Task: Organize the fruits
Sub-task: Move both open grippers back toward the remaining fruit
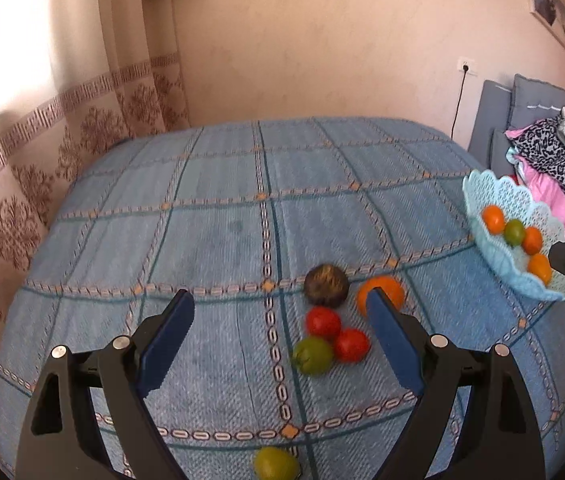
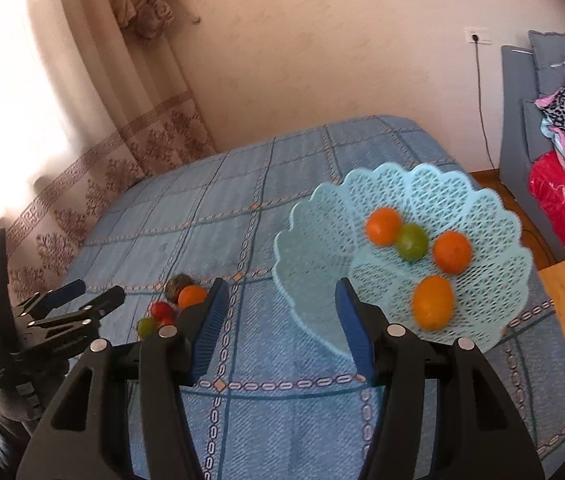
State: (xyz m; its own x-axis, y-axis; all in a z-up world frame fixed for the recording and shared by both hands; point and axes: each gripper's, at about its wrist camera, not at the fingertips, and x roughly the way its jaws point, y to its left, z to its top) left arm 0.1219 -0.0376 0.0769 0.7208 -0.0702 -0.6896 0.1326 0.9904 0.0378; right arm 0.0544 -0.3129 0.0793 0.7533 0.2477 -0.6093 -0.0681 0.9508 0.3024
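Blue checked cloth [image 1: 222, 240] covers the table and carries everything. Pale-blue lattice basket [image 2: 322, 248] stands at the right side; it holds three oranges [image 2: 451, 251] and one green fruit [image 2: 412, 241], so part of the sorting is done. Your right gripper [image 2: 280, 312] hangs just before the basket's near rim, jaws well apart and holding nothing. Your left gripper [image 1: 280, 320] is over the loose cluster, likewise spread wide and empty.

Outstanding on the cloth, well apart from the basket: one dark brown round fruit [image 1: 326, 285], one loose orange [image 1: 386, 288] partly hidden behind your left gripper's right finger, two red fruits [image 1: 323, 322] touching each other, a green fruit [image 1: 312, 355] against them, and a second green one [image 1: 275, 463] alone at the near edge. By my count six pieces are left to move and four are in, so judge the task under half complete.
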